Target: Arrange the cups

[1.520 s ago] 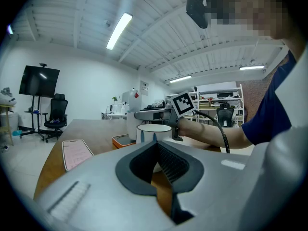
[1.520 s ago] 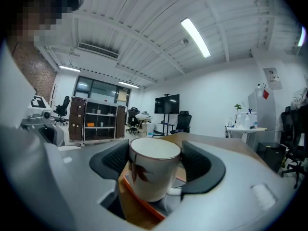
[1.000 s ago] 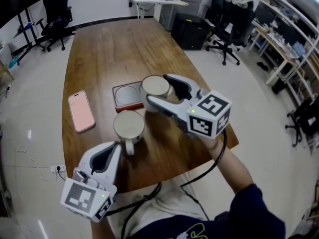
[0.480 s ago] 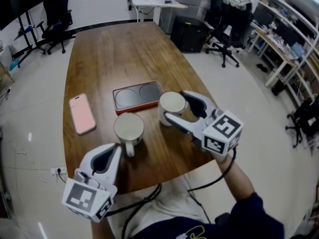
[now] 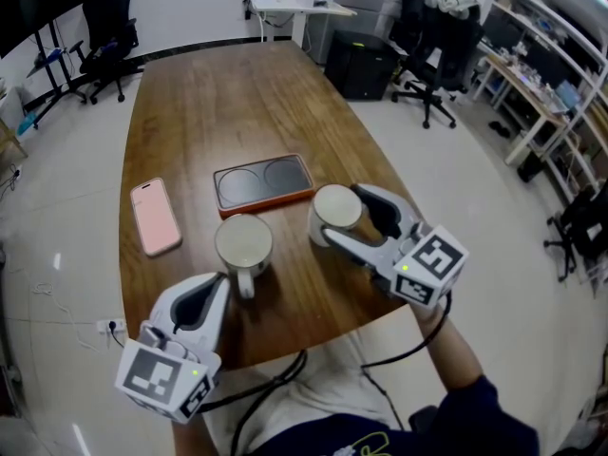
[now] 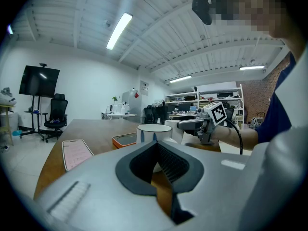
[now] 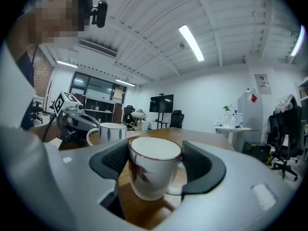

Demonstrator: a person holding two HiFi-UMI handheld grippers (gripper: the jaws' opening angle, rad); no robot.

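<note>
- The right gripper [image 5: 335, 218] has its fingers clamped on a white ceramic cup with a brown rim and a brown leaf motif [image 7: 153, 170]. One pad lies along each side of the cup's wall.
- That leaf cup stands upright, low over the brown wooden worktop [image 5: 218, 103] near its right edge. Whether its base rests on the wood cannot be told.
- The left gripper [image 5: 224, 279] lies near the worktop's near edge, and its fingers are drawn together so that the tips meet in a point.
- A white ceramic cup with blue vertical strokes [image 5: 243, 242] stands upright on the worktop just beyond those tips. Its handle points back toward the person, beside the left fingertips; contact cannot be made out.
- The two cups are side by side and a little apart, the blue-stroked one on the left.
- Behind them lies an orange-rimmed dark rectangular tray with two round recesses [image 5: 263, 180], touching neither cup.
- A pink phone [image 5: 155, 215] lies flat, left of the tray.
</note>
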